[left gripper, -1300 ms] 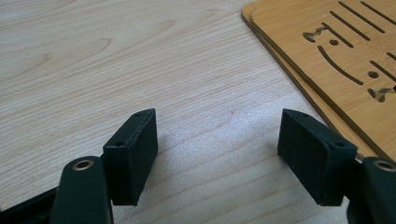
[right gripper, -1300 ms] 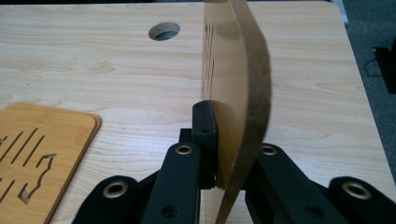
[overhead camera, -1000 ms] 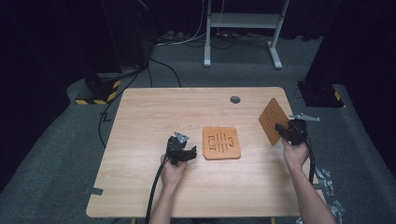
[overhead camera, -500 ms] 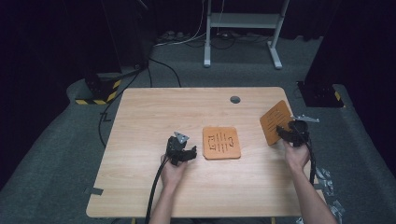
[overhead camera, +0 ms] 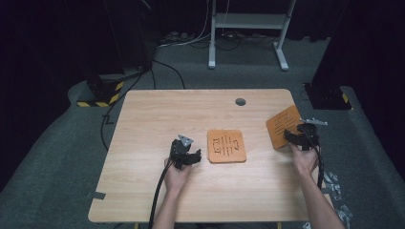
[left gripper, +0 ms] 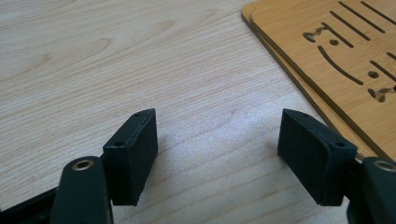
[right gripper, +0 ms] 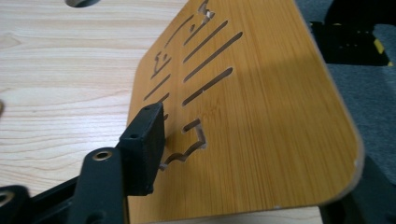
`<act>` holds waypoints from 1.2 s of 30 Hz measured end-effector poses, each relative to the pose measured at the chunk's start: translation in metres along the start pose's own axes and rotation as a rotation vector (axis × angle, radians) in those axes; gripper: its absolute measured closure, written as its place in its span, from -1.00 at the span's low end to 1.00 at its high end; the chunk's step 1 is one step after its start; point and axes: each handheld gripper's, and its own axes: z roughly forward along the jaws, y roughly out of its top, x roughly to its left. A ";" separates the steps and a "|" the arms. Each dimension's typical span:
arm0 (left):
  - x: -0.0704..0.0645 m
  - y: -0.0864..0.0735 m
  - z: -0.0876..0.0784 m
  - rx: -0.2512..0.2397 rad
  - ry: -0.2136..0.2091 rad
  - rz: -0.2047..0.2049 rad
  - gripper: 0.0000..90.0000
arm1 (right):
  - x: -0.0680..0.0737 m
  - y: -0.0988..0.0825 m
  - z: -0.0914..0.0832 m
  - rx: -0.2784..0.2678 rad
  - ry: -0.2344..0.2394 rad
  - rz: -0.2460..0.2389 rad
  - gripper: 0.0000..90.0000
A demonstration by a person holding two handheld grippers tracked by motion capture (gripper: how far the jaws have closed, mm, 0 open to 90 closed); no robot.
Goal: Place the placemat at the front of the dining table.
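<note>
A tan wooden board (overhead camera: 226, 146) with cut slots lies flat mid-table; in the left gripper view the board (left gripper: 336, 51) rests on a second one of the same kind. My left gripper (overhead camera: 193, 156) (left gripper: 217, 130) rests just left of them, open over bare wood. Another slotted board (overhead camera: 282, 125) (right gripper: 261, 93) leans tilted at the table's right edge. My right gripper (overhead camera: 296, 136) straddles its near edge. Its jaws have just been opening with the board between them. One finger (right gripper: 142, 149) stands off the board's face, and the other is mostly hidden behind the board.
The light wooden table (overhead camera: 143, 124) has a round cable hole (overhead camera: 240, 101) near its far edge. A black cable (overhead camera: 160, 191) trails from the left gripper toward me. On the grey floor stand a white desk frame (overhead camera: 248, 21) and a yellow-striped black base (overhead camera: 98, 93).
The right gripper's jaws have spread apart, and the tilted board has sunk lower and flatter toward the table. The left hand and the flat boards have not moved.
</note>
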 end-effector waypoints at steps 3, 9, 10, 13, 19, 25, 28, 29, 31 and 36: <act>0.000 0.000 0.000 0.000 0.000 0.000 -0.36 | 0.000 0.000 0.000 0.001 -0.016 0.003 -0.20; 0.000 0.000 0.000 0.000 0.000 0.000 -0.36 | -0.004 0.000 -0.002 0.003 -0.014 0.007 -0.28; 0.000 0.000 0.000 0.000 0.000 0.000 -0.36 | -0.004 0.000 -0.002 -0.012 -0.013 0.016 -0.28; 0.000 0.000 0.000 0.000 0.000 0.000 -0.36 | -0.004 0.000 -0.003 -0.001 0.003 0.019 -0.28; 0.000 0.000 0.000 0.000 0.000 0.000 -0.36 | -0.001 -0.002 -0.006 -0.023 0.037 0.014 -0.28; 0.000 0.000 0.000 0.000 0.000 0.000 -0.36 | 0.008 -0.004 -0.015 -0.058 0.096 0.016 -0.27; 0.000 0.000 0.000 0.000 0.001 0.000 -0.36 | 0.014 -0.007 -0.020 -0.062 0.137 0.004 -0.26; 0.000 0.000 0.000 0.000 0.001 0.001 -0.36 | 0.016 -0.009 -0.022 -0.065 0.152 0.001 -0.26; 0.000 0.000 0.000 0.000 0.001 0.000 -0.36 | 0.020 -0.013 -0.025 -0.071 0.178 -0.010 -0.26; 0.000 0.000 0.000 0.000 0.001 0.000 -0.36 | 0.036 -0.027 -0.031 -0.070 0.246 -0.041 -0.25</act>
